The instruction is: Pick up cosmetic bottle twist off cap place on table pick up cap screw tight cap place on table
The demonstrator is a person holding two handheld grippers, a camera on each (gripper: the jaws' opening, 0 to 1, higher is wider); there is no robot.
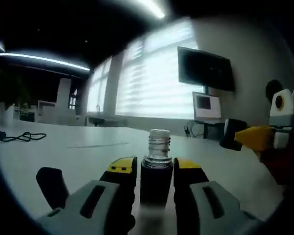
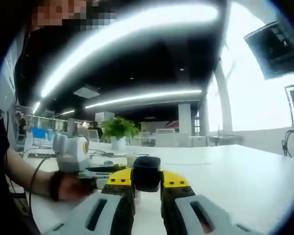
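The bottle [image 1: 156, 174] stood upright between the jaws of the left claw [image 1: 156, 171], its dark body pinched on both sides and its bare threaded neck poking up above the yellow-tipped jaws. The cap was off it. Holding the bottle low on the body looked deliberate: it left the threads free and the opening pointing up, so nothing could spill and the cap could go back on from above. The left claw was closed down to the width of the bottle and lifted above the white counter [image 1: 88, 147].

The cap [image 2: 146, 174], black and rounded, sat between the yellow tips of the right claw [image 2: 146, 182], which was narrowed to just the cap's width and gripped it on both sides. It was held clear of the counter [image 2: 245, 176], well apart from the bottle. In the left gripper view the right claw [image 1: 235, 137] came in from the right edge, near the bottle but not touching it. In the right gripper view a hand [image 2: 71, 187] held the other gripper at the left.

By the look of it the twist-off was done, and the cap was next due either for the counter or for the neck.
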